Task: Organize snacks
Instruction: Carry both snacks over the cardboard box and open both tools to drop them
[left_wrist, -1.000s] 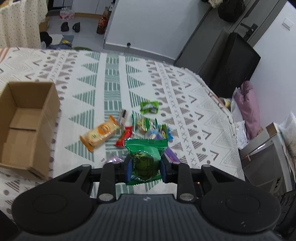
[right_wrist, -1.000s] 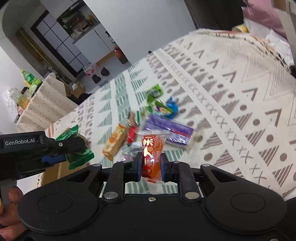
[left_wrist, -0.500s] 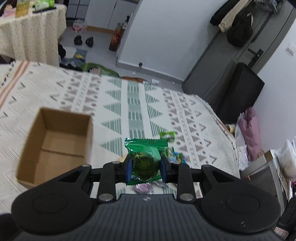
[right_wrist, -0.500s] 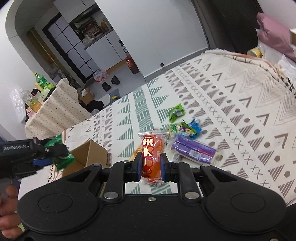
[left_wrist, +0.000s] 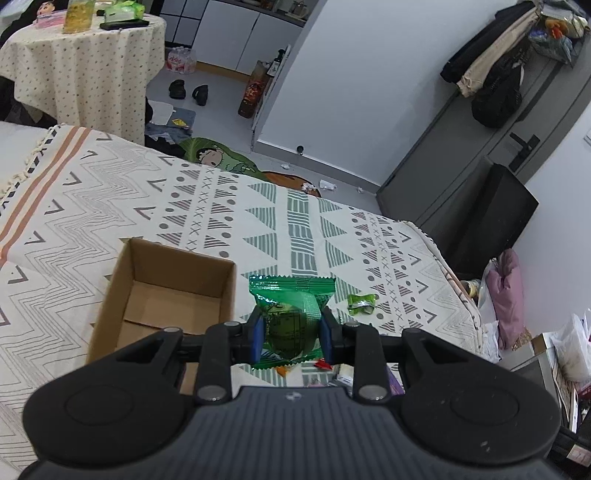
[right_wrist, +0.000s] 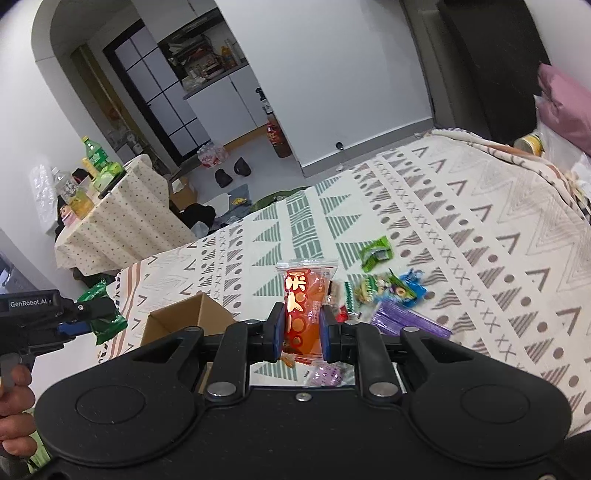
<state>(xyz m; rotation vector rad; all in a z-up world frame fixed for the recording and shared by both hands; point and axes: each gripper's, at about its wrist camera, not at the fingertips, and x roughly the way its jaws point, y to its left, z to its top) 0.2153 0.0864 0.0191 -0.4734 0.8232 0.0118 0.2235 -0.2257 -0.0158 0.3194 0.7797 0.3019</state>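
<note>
Lifting both snacks away from the pile over the last second, we now carry them toward the open brown cardboard box (left_wrist: 162, 295), which sits empty (nothing delivered yet). Our left gripper (left_wrist: 291, 334) is clamped on a crinkly green foil packet (left_wrist: 291, 314), just right of the box. Our right gripper (right_wrist: 303, 328) pinches an orange-red plastic packet (right_wrist: 306, 306), with the loose wrappers (right_wrist: 388, 291) lying farther right on the patterned blanket (left_wrist: 110, 206).

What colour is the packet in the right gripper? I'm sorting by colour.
Orange-red packet with clear ends; right wrist view.
</note>
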